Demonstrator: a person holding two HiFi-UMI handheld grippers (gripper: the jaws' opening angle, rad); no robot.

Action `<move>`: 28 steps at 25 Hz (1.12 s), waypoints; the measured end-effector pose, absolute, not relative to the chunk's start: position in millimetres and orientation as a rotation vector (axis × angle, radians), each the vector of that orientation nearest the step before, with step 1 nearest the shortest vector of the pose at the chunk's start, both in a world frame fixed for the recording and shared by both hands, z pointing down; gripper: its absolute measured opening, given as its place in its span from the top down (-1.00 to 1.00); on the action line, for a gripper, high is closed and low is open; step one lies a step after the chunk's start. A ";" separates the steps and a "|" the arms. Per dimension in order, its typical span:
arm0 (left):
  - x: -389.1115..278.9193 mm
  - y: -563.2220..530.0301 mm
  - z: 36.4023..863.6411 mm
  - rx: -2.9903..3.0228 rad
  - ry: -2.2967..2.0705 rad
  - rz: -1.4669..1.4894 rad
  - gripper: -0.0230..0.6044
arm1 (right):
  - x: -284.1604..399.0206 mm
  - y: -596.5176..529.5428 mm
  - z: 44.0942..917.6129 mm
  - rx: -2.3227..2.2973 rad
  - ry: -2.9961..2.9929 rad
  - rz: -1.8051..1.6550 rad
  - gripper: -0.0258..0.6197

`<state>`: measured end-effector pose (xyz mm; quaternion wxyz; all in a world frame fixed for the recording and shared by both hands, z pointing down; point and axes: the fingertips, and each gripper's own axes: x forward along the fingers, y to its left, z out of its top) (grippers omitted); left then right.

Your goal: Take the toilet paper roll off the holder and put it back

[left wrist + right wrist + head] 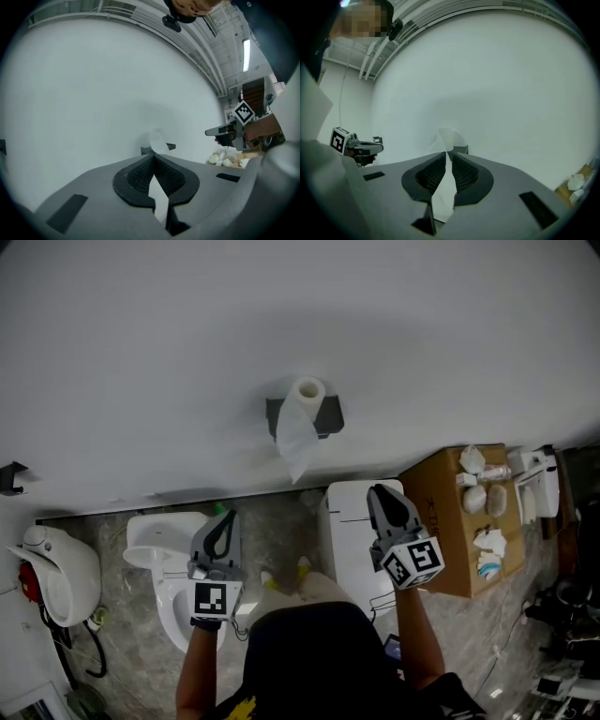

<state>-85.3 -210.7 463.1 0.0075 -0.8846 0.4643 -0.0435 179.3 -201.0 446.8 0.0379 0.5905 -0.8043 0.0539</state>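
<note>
1. Currently, the toilet paper roll (307, 390) is seen on its dark holder (330, 415), mounted on the white wall (141, 352) at the upper middle of the head view. A loose sheet (297, 442) hangs from it.
2. Both grippers are held well apart from the roll, lower in that frame. The left gripper (225, 517) is found at the lower left, over the toilet (150, 535). The right gripper (380, 491) is found at the lower right, beside the cardboard box (441, 521).
3. The left gripper's fingers are closed tip to tip, and nothing is held between them. The right gripper's fingers are drawn together to a thin slit and are likewise empty. The white seen through that slit is the distant paper.
4. The removal is judged not yet begun, so the step in hand is the approach to the roll.
5. To do it well, the fingers of the chosen gripper should be opened wide before the roll is reached, since closed fingers would only push it.
6. The roll's body should be gripped, not the hanging sheet, which would likely unwind when pulled.
7. A light squeeze is advised, as soft paper is easily crushed.
8. The core's opening is turned towards the head camera, so the roll is best drawn off along that axis. The holder's exact form cannot be made out.
</note>
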 end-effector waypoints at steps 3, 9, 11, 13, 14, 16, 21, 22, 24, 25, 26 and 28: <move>-81.5 -198.4 472.5 -2.769 1.423 -0.165 0.87 | 176.9 -178.1 447.2 1.791 -2.454 0.124 0.84; -56.4 -140.0 464.8 -2.745 1.420 -0.174 0.87 | 189.2 -132.4 433.3 1.716 -2.528 0.093 0.92; -43.9 -122.6 461.9 -2.729 1.421 -0.193 0.88 | 194.5 -124.3 428.4 1.665 -2.576 0.078 0.92; -30.2 -104.8 457.0 -2.708 1.425 -0.205 0.87 | 201.9 -113.4 421.3 1.624 -2.616 0.044 0.92; -22.5 -95.8 453.1 -2.699 1.429 -0.200 0.87 | 206.9 -107.1 417.1 1.608 -2.635 0.027 0.92; -4.5 -76.8 441.4 -2.676 1.441 -0.155 0.87 | 217.0 -93.0 408.7 1.575 -2.674 -0.005 0.92; 27.7 -20.2 425.4 -2.655 1.492 -0.108 0.87 | 225.6 -51.2 403.8 1.481 -2.745 0.013 0.92; 29.5 -12.6 422.5 -2.648 1.501 -0.105 0.87 | 224.7 -46.6 402.6 1.460 -2.762 0.020 0.92; 30.2 1.5 419.1 -2.615 1.486 -0.137 0.87 | 221.5 -37.2 399.8 1.423 -2.781 0.014 0.92; 28.9 7.5 419.5 -2.586 1.449 -0.195 0.87 | 219.6 -33.0 397.8 1.415 -2.784 0.004 0.92; 26.4 12.4 420.1 -2.555 1.408 -0.257 0.87 | 217.4 -29.4 395.2 1.417 -2.788 -0.005 0.92; 17.4 18.8 418.2 -2.552 1.420 -0.244 0.87 | 210.9 -23.5 389.2 1.432 -2.795 -0.018 0.92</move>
